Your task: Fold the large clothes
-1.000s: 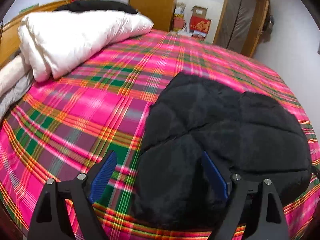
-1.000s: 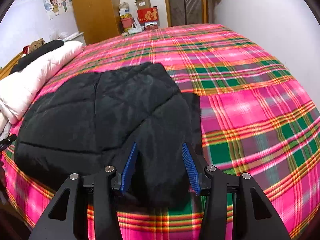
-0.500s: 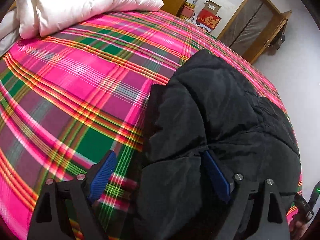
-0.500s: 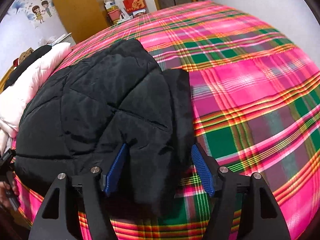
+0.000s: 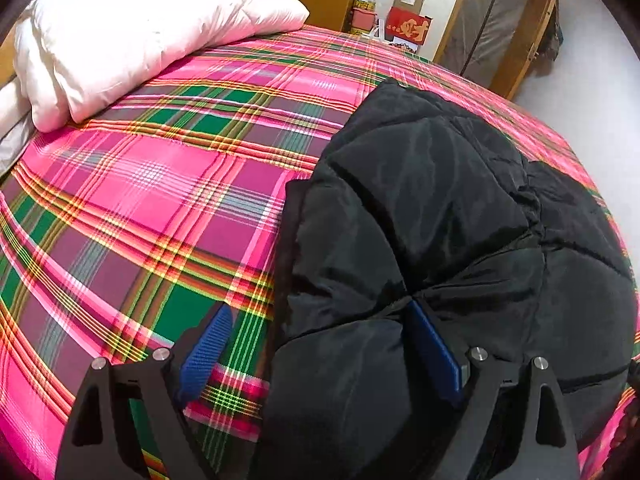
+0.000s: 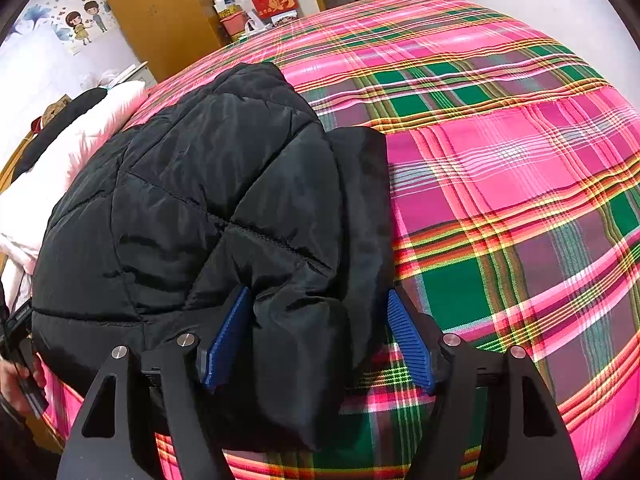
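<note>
That black puffer jacket [image 5: 432, 240] on the bed [image 5: 160, 184] looks light, squishy and slick, so with both the left gripper [image 5: 320, 344] and right gripper [image 6: 316, 340] jaws wide open straddling its near corners, you'd better pinch deep at a stitched seam.

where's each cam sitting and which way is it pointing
Left wrist: sits on the left gripper, looking along its open blue fingers over the black padded jacket and plaid bedspread towards the white duvet; only the gripper shows.
Right wrist: sits on the right gripper, looking across the jacket's other near corner; the gripper shows, and a hand at the left edge.
Shared: jacket, bedspread, duvet, red box.
</note>
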{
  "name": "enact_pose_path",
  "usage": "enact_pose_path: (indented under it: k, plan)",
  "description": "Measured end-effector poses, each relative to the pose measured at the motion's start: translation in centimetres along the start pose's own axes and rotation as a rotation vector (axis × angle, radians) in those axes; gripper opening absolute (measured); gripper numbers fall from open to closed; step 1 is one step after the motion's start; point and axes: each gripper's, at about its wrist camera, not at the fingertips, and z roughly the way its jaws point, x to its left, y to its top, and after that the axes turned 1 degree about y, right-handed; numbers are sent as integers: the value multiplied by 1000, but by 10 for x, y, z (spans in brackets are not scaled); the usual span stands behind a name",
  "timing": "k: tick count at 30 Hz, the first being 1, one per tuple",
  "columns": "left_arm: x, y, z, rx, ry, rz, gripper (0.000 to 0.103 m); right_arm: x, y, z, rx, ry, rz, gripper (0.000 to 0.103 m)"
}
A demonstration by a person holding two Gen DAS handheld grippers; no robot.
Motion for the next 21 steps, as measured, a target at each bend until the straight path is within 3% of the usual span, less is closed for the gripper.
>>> enact_pose_path:
  k: [12,14,15,19,21]
  plan:
    - [-2,7,6,12,8,3,91,-6,8,7,18,21,29,75]
    - [-6,14,-4,8,32,13,83,-3,10,-3,15,5,35,75]
    - [-9,17,-15,-15,30,22,74,-1,11,-9,5,-3,28,75]
    - [-21,32,-54,-147,-39,25,74,13,19,-42,-90,-31,-28,75]
    - [-30,40,-57,-175,-85,27,74,25,30,-46,-131,-10,-37,75]
